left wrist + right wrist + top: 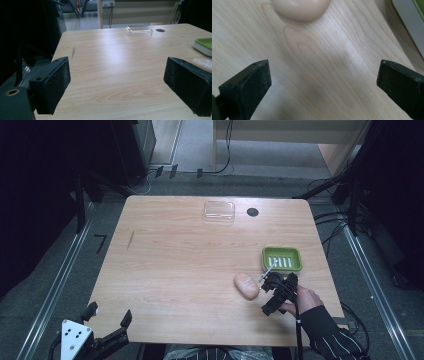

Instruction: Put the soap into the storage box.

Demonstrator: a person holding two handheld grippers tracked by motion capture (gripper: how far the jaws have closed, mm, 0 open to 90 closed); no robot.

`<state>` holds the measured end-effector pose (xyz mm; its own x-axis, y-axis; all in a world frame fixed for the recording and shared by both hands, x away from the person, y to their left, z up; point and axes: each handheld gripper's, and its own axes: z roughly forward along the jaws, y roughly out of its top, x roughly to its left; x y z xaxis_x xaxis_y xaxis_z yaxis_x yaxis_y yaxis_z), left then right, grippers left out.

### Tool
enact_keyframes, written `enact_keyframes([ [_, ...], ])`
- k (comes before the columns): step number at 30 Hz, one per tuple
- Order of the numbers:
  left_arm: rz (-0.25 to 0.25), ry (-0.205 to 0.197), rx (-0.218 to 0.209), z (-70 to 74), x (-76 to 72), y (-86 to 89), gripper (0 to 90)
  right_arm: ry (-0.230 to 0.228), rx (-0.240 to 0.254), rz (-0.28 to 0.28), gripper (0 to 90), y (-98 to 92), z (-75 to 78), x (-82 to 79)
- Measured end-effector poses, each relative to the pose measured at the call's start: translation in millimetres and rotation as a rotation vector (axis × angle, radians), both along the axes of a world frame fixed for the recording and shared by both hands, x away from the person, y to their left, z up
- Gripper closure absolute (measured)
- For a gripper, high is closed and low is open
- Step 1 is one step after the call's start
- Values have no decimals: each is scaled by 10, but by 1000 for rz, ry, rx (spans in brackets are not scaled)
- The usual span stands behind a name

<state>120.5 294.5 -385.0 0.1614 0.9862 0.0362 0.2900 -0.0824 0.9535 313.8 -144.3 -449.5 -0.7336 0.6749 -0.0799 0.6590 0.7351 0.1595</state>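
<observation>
A peach-coloured soap bar (246,285) lies on the wooden table (190,265), just left of and below a green slatted soap dish (282,259). My right gripper (270,293), held in a hand, hovers open right beside the soap and just below the dish. In the right gripper view the soap (300,8) lies ahead of the open right gripper (324,82), apart from it, with the dish's edge (409,25) at the upper right. My left gripper (109,314) stands open at the table's near left corner. The left gripper (117,75) holds nothing; the dish (203,45) and soap (202,62) sit far right.
A clear plastic lid (219,211) rests near the table's far edge, beside a small black round hole (252,212). From the left gripper's camera the lid (138,30) shows far ahead. Cables and dark stands surround the table on the floor.
</observation>
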Motion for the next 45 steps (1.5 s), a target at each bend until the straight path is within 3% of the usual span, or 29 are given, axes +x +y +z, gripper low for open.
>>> enact_keyframes([
  [11,1,-7,-4,0,-14,6,72,16,14,-10,1,113,-8,154],
  [22,-4,-8,-2,1,-12,-1,72,-1,46,-17,1,249,47,268],
  [37,-1,-7,-3,-1,-14,4,72,23,89,-28,1,476,22,430],
  [45,-1,-6,-3,0,-17,8,72,35,90,-25,1,597,-30,520],
])
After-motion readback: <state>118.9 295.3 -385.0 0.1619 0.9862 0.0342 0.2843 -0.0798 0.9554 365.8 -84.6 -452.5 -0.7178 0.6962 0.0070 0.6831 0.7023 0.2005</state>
